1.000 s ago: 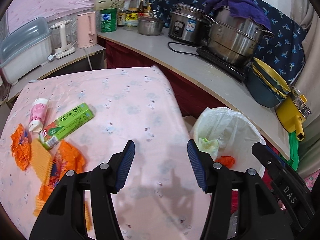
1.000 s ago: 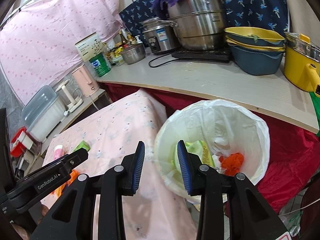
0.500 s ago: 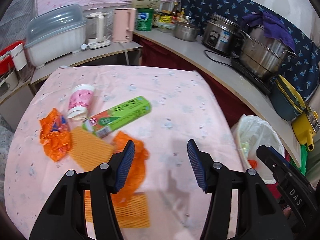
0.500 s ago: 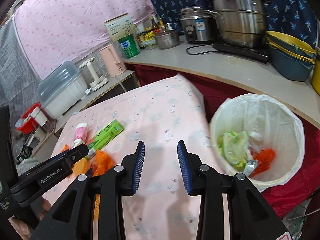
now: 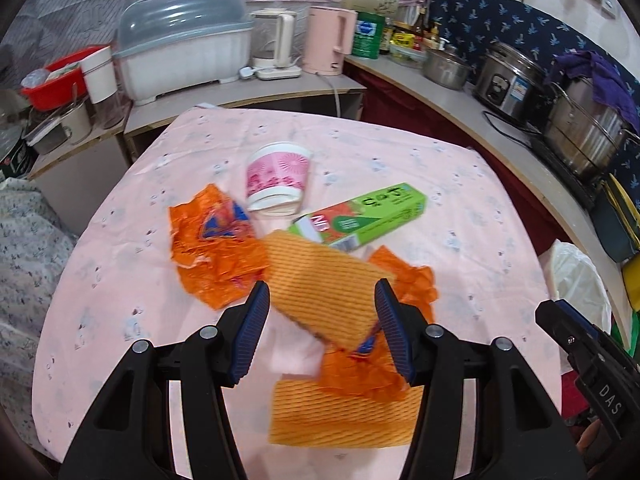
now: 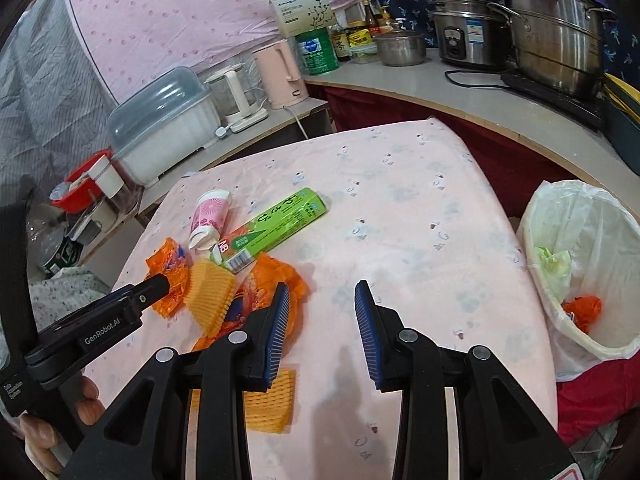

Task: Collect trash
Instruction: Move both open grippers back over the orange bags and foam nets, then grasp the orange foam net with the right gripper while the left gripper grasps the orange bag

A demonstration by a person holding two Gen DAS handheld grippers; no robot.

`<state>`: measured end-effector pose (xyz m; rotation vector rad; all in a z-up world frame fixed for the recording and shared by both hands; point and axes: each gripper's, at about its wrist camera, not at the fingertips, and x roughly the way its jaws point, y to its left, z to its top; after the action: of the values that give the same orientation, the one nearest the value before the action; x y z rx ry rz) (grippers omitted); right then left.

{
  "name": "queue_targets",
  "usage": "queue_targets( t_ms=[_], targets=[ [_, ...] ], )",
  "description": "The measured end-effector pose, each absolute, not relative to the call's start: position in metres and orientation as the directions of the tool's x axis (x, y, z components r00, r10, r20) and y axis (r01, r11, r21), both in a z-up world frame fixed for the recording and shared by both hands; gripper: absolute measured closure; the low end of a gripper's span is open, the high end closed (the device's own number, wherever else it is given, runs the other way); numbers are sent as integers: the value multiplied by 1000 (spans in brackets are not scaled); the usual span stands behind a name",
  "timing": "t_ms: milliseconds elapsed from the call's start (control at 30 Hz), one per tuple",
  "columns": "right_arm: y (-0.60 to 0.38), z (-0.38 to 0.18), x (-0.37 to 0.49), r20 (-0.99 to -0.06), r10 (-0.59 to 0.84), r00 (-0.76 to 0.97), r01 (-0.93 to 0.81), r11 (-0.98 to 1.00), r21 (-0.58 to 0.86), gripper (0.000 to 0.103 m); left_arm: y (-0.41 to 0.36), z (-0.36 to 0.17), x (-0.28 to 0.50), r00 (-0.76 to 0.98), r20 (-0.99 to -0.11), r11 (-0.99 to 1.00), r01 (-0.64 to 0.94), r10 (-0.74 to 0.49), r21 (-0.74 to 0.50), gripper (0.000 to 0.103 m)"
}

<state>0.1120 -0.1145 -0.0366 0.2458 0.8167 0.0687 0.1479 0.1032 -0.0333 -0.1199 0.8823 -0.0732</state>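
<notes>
Trash lies on the pink tablecloth [image 5: 400, 148]: a pink paper cup [image 5: 278, 178] on its side, a green carton [image 5: 366, 216], orange wrappers [image 5: 212, 248] and two orange ribbed pads [image 5: 324, 280]. My left gripper [image 5: 322, 316] is open, its jaws either side of the nearer end of the upper pad. My right gripper [image 6: 322, 324] is open and empty above the cloth, right of the pile [image 6: 224, 284]. The white-lined trash bin [image 6: 592, 264] stands off the table's right edge with trash inside.
A counter [image 6: 460, 92] curves behind the table with steel pots [image 6: 556, 32], a rice cooker [image 6: 468, 36], a pink kettle [image 6: 282, 74] and a dish box [image 6: 164, 124]. Red cloth [image 6: 592, 400] hangs below the bin. My left gripper's body [image 6: 92, 328] shows in the right wrist view.
Both grippers have swung left from the bin to the trash pile. The left gripper has come down close over the orange pad. Both stay open.
</notes>
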Motion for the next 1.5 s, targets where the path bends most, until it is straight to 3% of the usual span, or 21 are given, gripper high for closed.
queue_targets(
  t_ms=[200, 333, 600, 733, 1067, 1100, 1167, 1233, 1433, 1500],
  targets=[
    [-81, -49, 124, -734, 197, 650, -24, 971, 240, 69, 136, -44, 151, 621, -780, 990, -44, -80, -137, 51],
    [-61, -57, 134, -744, 222, 631, -54, 968, 243, 69, 152, -51, 154, 612, -788, 990, -60, -62, -125, 40],
    [-31, -74, 161, -765, 254, 592, -86, 963, 254, 69, 182, -71, 169, 581, -812, 986, -96, -57, -137, 29],
    [-24, -82, 177, -772, 268, 576, -87, 960, 268, 64, 192, -78, 179, 575, -816, 983, -106, -60, -147, 23],
    [-12, -103, 197, -798, 281, 533, -103, 958, 268, 65, 198, -99, 211, 542, -834, 975, -112, -103, -193, 22],
    [-10, -104, 197, -799, 280, 533, -108, 958, 264, 70, 197, -100, 212, 541, -834, 974, -107, -110, -198, 26],
    [-8, -105, 196, -799, 283, 531, -117, 958, 261, 82, 193, -103, 214, 530, -838, 974, -90, -130, -208, 42],
    [-8, -105, 195, -796, 294, 530, -122, 955, 271, 91, 186, -106, 216, 511, -845, 974, -61, -159, -220, 75],
    [-10, -94, 186, -775, 294, 560, -138, 955, 263, 93, 169, -96, 207, 540, -827, 978, -32, -158, -207, 84],
    [-13, -87, 183, -763, 293, 576, -137, 955, 264, 94, 165, -91, 205, 546, -822, 978, -24, -161, -208, 93]
  ],
)
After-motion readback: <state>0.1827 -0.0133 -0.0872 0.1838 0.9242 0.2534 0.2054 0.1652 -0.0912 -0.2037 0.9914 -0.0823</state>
